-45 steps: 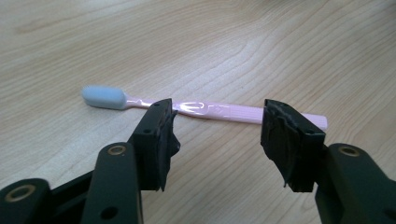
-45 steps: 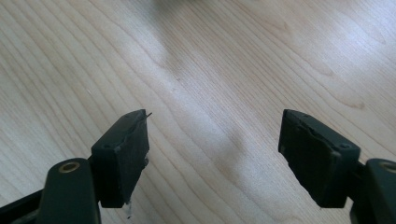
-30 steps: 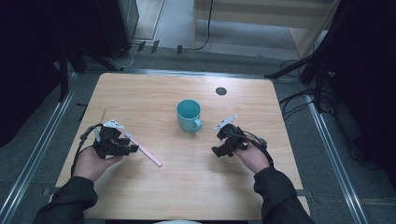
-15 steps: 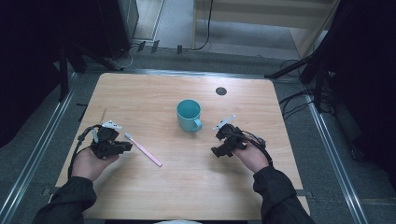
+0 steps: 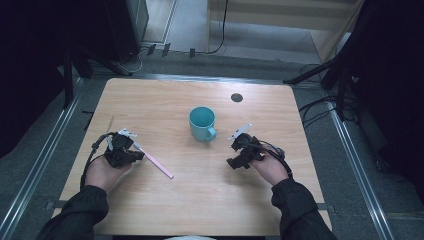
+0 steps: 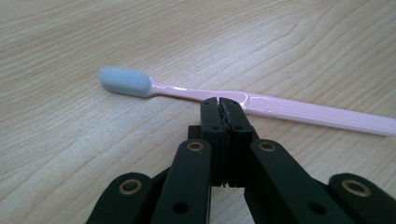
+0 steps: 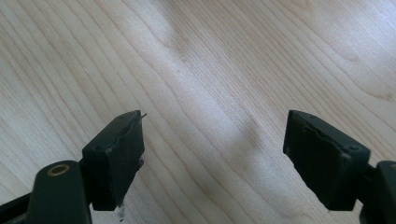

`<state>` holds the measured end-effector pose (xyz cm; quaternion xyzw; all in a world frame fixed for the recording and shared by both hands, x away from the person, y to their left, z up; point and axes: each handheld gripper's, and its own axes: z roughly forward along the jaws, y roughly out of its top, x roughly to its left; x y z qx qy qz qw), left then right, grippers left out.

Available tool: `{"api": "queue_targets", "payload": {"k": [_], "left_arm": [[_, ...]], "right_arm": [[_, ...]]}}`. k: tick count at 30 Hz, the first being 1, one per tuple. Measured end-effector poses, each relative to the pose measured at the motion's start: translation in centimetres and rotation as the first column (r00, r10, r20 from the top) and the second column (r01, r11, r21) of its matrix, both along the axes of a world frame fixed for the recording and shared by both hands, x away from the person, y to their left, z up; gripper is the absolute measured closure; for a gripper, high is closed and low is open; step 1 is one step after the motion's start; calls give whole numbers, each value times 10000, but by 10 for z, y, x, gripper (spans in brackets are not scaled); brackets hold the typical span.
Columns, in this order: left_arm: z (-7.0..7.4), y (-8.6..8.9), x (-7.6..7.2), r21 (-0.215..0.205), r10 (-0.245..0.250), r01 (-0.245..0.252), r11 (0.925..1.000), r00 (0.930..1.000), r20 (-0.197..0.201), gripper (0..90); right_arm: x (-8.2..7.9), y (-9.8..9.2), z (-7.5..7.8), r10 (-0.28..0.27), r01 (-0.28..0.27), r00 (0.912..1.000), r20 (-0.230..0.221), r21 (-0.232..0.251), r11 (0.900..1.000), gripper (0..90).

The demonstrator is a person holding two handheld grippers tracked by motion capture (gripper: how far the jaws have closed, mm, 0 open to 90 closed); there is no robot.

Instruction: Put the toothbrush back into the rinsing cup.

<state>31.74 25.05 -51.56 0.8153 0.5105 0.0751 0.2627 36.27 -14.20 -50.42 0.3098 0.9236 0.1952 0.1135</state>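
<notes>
- Pink plastic makes up the toothbrush (image 5: 157,164), which lies flat on the wooden table (image 5: 225,200) at the person's left, handle end towards the table's middle and pale bristle head (image 6: 125,81) by the left hand.
- Left gripper (image 5: 137,152): its jaws have just been closing and now stand pressed together, with nothing between them. In the left gripper view the tips (image 6: 219,105) sit right at the brush's thin neck (image 6: 187,92); I cannot tell whether they touch it.
- Since the brush runs across the closed jaws rather than through a gap, this looks to me like a miss or a nudge, not a hold.
- Right gripper (image 5: 232,155) rests well apart from the brush, over bare wood near the teal mug (image 5: 202,122); its jaws (image 7: 212,140) are spread wide and hold nothing.
- Handling, as I judge it: the brush is very light and stiff, with a smooth glossy neck that may slip or skid away under a push.
- A better place to take hold is likely the ribbed part of the handle (image 6: 327,114), with the jaws turned to straddle it across its width.
- Lying so low on the table, it leaves little room for the pads to get under its sides.
</notes>
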Motion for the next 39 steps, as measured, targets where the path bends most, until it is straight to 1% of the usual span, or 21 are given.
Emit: {"api": "queue_targets", "payload": {"k": [2,5,12,14,15,23,27,32,38,39], "left_arm": [[-1,0,0,-12,0,0,10000,10000,0,892],[-3,0,3,-138,24,-25,9999,9999,-112,891],[-4,-3,8,-193,30,-32,9998,9999,-112,891],[-5,-3,9,-161,-6,4,9999,9999,-100,891],[-5,-4,11,-117,-72,70,9999,9998,-177,891],[-6,-6,17,-67,-88,86,9999,9996,-255,891],[-7,-7,22,-62,-16,14,10000,9998,-220,891],[-7,-10,25,-66,-73,71,10000,9997,-224,891],[-8,-17,33,-91,-193,192,9998,9997,-121,889],[-7,-18,34,-91,-137,137,9999,9999,-93,889]], "right_arm": [[0,0,0,7,-7,10000,-4,-7,10000,204],[-1,-1,0,47,-47,10000,-9,-66,10000,204],[-3,-5,0,-34,34,10000,42,-80,10000,204],[-3,-6,0,-81,81,10000,25,-96,9999,204],[-4,-8,-1,-171,170,9999,-10,-79,9998,204],[-7,-13,-1,-313,312,9995,-22,-114,9994,204],[-9,-18,-1,-372,372,9993,-5,-131,9992,205],[-11,-20,-2,-449,448,9990,-46,-154,9989,205],[-13,-23,-3,-529,528,9986,-54,-201,9984,205],[-13,-23,-3,-485,484,9988,-46,-208,9986,205]]}}
